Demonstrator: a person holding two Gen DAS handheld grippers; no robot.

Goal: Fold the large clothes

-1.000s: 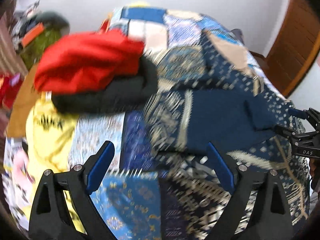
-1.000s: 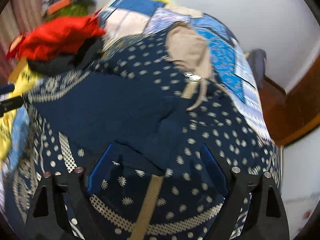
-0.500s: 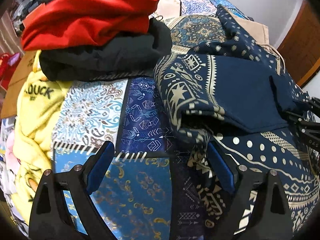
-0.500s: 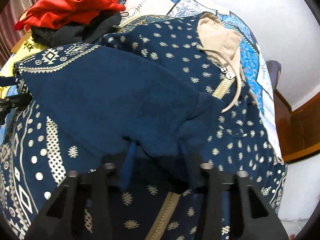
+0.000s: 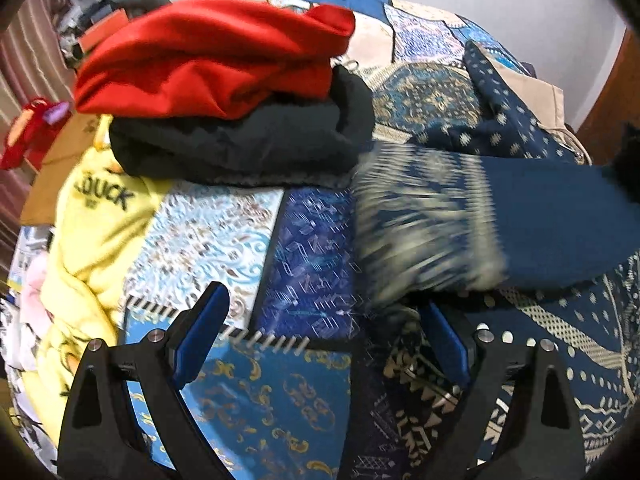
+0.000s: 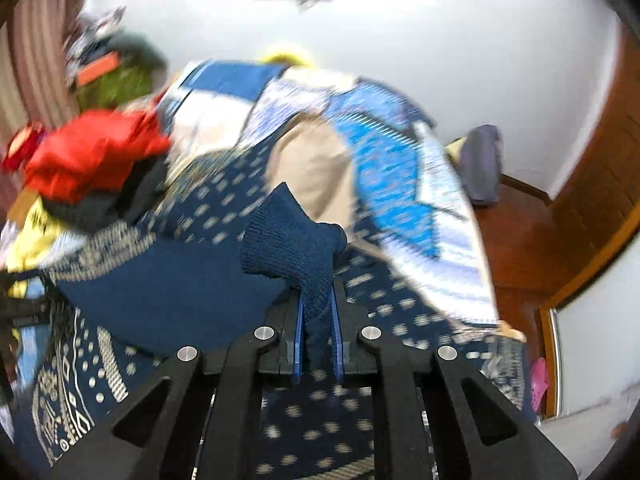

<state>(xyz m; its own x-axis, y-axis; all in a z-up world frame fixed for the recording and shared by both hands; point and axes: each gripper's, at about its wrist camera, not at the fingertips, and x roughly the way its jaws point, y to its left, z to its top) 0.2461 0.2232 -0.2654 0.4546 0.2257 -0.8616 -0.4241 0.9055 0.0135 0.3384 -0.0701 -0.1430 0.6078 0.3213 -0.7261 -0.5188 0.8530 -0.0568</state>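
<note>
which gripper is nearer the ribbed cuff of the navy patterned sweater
Right. The right gripper is shut on the ribbed cuff of the navy patterned sweater. The left gripper hangs open over the blue patchwork bedspread, off to the side.

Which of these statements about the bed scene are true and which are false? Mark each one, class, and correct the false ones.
1. The right claw is shut on the ribbed cuff of the navy patterned hoodie. True.
2. The left claw grips the yellow garment. False: its jaws stand open over the patchwork bedspread, holding nothing.
3. The red garment lies on top of the black garment. True.
4. The hoodie's hood lining is green. False: it is beige.
</note>
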